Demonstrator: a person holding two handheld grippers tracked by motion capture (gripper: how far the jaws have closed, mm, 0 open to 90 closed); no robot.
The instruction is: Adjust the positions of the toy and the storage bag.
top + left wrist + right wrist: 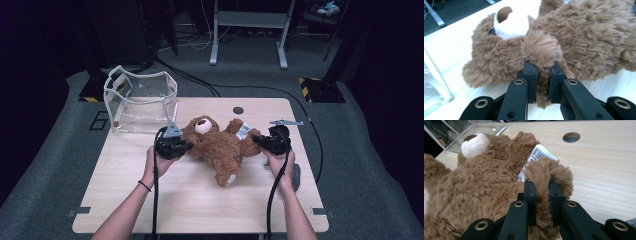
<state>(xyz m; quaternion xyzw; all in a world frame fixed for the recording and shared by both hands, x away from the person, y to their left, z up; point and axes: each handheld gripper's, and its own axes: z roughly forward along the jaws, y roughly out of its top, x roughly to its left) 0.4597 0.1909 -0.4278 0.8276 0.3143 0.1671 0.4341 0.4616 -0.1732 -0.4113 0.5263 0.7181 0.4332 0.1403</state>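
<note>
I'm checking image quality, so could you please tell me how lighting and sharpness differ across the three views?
High view: dim surroundings, soft detail on the teddy bear. Left gripper view: table washed out, bear's snout overexposed. Right gripper view: evenly lit, barcode tag legible.

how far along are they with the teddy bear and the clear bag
Done: both grips are made. The left tool is clamped on one paw and the right tool on another paw of the teddy bear. Left: the bear is not yet in the clear bag.

Each claw's pads bury the bear's (220, 147) pinched paw fur, its tag (537, 157) print is too small to read, and the bag (140, 102) runs off at nine o'clock in the left gripper view.
</note>
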